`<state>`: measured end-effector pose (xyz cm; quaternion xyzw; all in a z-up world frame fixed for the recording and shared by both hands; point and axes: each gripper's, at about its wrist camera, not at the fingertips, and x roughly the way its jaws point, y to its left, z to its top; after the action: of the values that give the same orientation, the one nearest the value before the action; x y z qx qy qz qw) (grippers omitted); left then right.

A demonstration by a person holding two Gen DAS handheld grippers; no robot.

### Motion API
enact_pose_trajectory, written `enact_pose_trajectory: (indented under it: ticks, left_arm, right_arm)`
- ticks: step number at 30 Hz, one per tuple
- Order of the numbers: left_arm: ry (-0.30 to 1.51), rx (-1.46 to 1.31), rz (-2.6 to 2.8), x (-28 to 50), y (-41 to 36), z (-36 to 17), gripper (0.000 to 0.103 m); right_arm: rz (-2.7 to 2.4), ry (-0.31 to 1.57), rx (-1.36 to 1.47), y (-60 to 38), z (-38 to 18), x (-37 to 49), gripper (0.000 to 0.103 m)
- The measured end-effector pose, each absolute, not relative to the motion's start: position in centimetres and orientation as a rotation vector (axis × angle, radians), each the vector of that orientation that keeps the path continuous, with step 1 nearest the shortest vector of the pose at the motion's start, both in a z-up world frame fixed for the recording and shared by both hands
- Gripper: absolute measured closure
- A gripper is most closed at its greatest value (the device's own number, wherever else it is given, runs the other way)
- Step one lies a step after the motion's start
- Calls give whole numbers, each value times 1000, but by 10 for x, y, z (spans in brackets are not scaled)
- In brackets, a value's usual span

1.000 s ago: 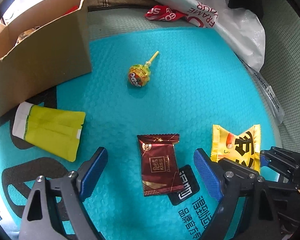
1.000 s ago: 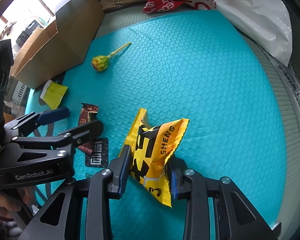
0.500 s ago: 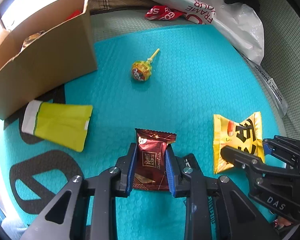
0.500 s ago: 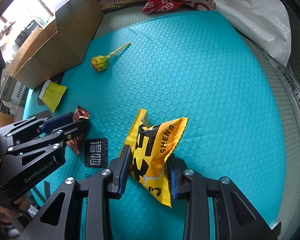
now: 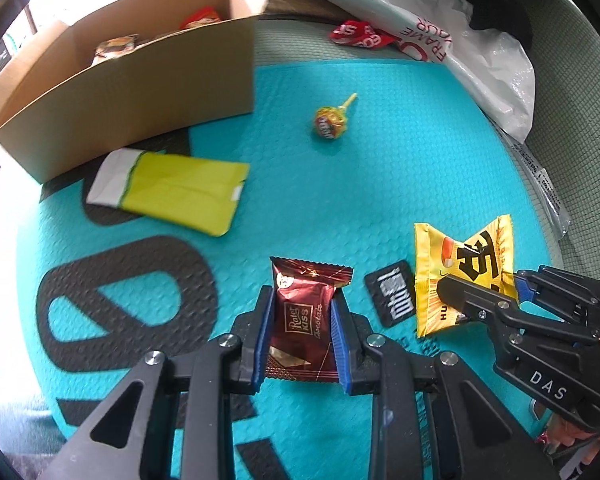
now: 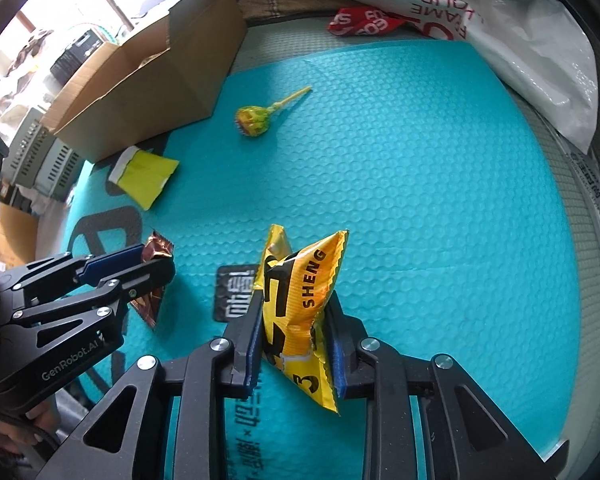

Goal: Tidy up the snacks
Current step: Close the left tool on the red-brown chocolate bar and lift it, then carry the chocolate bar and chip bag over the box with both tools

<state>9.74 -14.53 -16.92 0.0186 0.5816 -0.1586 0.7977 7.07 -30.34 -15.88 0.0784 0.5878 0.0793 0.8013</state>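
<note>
My left gripper is shut on a brown chocolate packet, held a little above the teal mat. My right gripper is shut on a yellow snack packet, its jaws closing tighter and creasing it. In the left wrist view the right gripper and the yellow packet sit at the right. The right wrist view shows the left gripper at the left, the chocolate packet poking out of it. A lollipop and a yellow-green packet lie on the mat.
An open cardboard box with several snacks inside stands at the mat's far left corner. A white plastic bag and a red wrapper lie beyond the mat's far edge. A black label is printed on the mat between the grippers.
My left gripper closed on the chocolate packet and carried it left, off the black label. My right gripper kept the yellow packet and squeezed it tighter.
</note>
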Motion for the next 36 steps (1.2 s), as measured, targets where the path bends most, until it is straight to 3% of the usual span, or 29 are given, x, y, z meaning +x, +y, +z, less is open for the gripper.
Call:
enact_pose_trajectory:
  ticks: [18,36]
  left_arm:
    - [1144,-11,-218,61,-73,-115,77]
    - [973,-92,-108,61,1,-28,77]
  right_arm:
    - [367,1223,115,-225,-125,51,77]
    - [557,1083,5,-147,-42,67,78]
